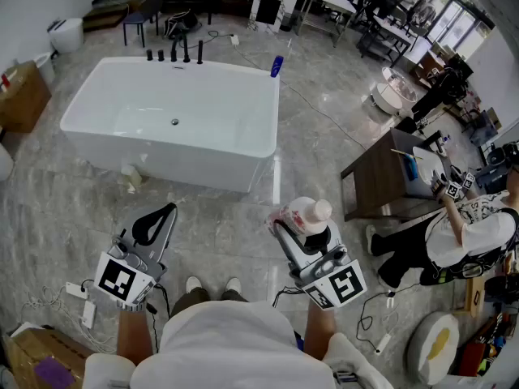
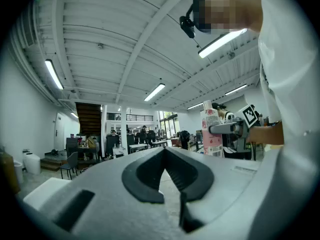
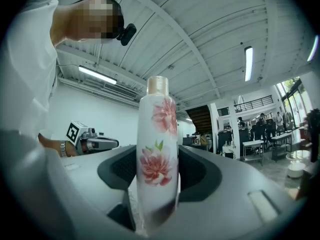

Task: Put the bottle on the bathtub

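white bottle [image 3: 158,134], base behind right hand-held gripper [image 3: 156,176]

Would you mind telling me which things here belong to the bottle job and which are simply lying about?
Job: bottle, clamped in the right gripper; bathtub.
Lying about: blue container at the tub's corner; chair; cardboard box; wooden table.

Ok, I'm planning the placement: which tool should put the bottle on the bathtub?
Right. The right tool is shut on the bottle, held upright; the left tool is shut and empty. The bathtub stands ahead of both.
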